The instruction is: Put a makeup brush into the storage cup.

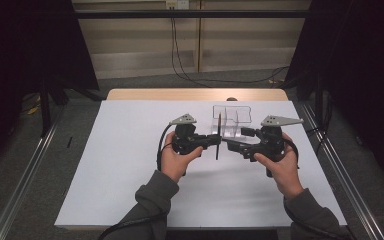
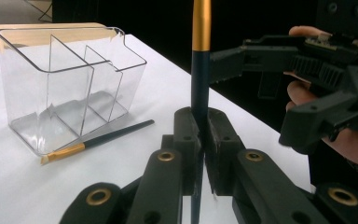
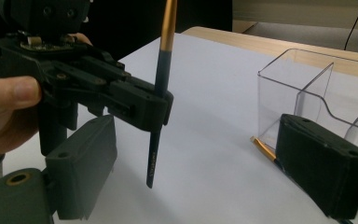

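A thin dark-blue brush handle with a gold upper section (image 2: 200, 70) stands upright, pinched in my left gripper (image 2: 203, 128), which is shut on it. From the high view the brush (image 1: 218, 136) hangs just above the white table between both hands. My right gripper (image 3: 203, 175) is open, its jaws spread wide, facing the brush (image 3: 160, 88) from close by without touching it. In the high view the left gripper (image 1: 214, 140) and right gripper (image 1: 230, 145) point at each other.
A clear plastic organizer with dividers (image 2: 70, 79) stands on the white table (image 1: 130, 165), just behind the grippers (image 1: 231, 117). A second dark brush with a gold end (image 2: 98, 140) lies flat against its base. The wooden table edge (image 1: 195, 94) lies beyond.
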Action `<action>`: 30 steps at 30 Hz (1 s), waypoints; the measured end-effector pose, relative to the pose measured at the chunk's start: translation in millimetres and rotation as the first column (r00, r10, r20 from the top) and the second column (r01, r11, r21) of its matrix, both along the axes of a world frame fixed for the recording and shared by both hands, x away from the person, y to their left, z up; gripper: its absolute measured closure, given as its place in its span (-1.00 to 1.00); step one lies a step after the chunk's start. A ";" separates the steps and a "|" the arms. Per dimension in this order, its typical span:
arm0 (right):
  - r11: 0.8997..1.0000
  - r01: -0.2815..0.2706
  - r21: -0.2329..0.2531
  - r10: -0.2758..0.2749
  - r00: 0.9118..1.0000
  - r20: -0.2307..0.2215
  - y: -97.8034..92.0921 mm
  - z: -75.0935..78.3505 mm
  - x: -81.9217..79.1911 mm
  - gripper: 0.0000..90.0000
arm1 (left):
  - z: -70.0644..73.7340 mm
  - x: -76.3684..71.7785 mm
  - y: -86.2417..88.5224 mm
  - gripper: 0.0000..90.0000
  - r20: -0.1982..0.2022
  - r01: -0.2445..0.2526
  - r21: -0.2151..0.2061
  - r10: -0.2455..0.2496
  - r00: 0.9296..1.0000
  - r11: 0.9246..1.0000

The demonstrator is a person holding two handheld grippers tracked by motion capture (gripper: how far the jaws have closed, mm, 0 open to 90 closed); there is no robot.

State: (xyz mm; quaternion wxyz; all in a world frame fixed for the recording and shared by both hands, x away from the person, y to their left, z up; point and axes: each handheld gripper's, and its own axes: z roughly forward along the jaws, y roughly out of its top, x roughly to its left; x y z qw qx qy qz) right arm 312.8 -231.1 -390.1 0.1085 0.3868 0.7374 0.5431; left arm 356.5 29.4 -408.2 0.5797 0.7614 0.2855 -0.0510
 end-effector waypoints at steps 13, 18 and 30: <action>0.999 0.015 0.032 -0.015 1.000 0.011 5.4 11.4 7.0 -0.44 | -2.3 -5.9 -9.6 0.87 0.017 0.026 -0.002 -0.025 1.000 1.000; 0.999 0.025 0.046 -0.026 1.000 0.006 8.9 11.1 9.7 -0.22 | -2.7 -8.1 -12.4 0.87 0.021 0.032 -0.002 -0.032 0.999 0.999; 0.996 0.030 0.087 -0.029 1.000 -0.009 12.3 11.6 9.8 0.39 | -6.7 -11.1 -17.3 0.87 0.019 0.034 -0.019 -0.034 0.999 0.999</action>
